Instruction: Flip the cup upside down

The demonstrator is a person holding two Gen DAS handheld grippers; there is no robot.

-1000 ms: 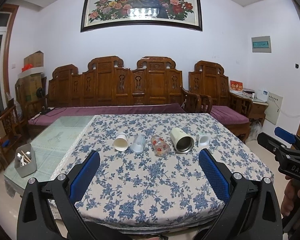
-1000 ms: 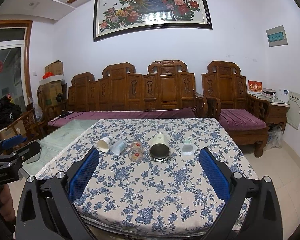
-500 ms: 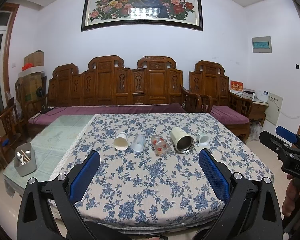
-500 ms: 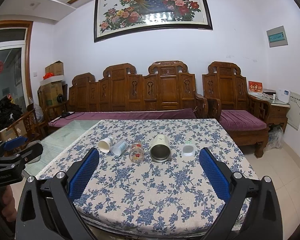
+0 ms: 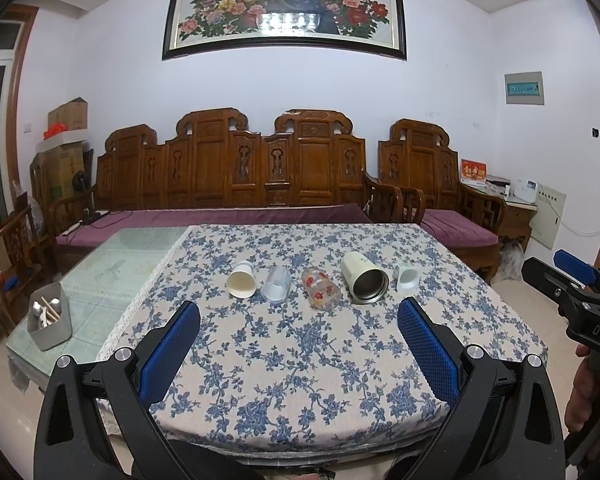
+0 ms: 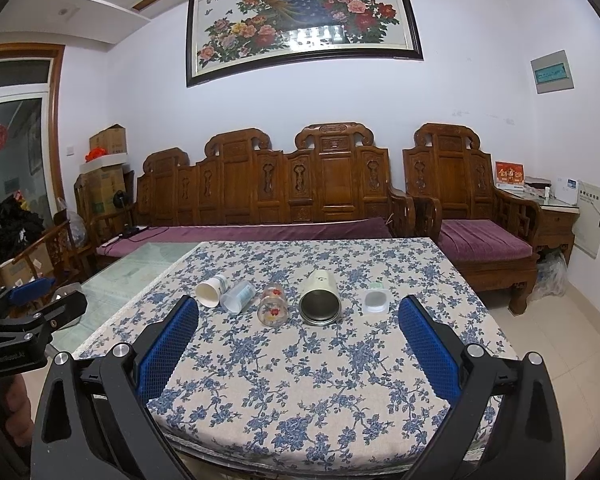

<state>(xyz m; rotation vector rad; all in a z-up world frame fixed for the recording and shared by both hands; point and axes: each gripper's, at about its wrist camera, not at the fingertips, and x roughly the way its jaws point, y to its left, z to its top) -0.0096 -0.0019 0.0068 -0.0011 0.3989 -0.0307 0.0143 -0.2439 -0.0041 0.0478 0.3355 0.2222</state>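
Left wrist view only: grey cutlery bin (image 5: 49,316), far left of steel-lined cup (image 5: 364,283). Five cups lie sideways mid-table (image 6: 340,380), row. L gripper (image 5: 300,356), R gripper (image 6: 300,354): jaws released, nothing held, well short of cups.

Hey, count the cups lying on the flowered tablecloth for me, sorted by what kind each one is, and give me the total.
Paper cup: 1
Clear plastic cup: 1
Glass cup with red flowers: 1
Steel-lined mug: 1
Small white square cup: 1
Total: 5, all on their sides on the tablecloth.
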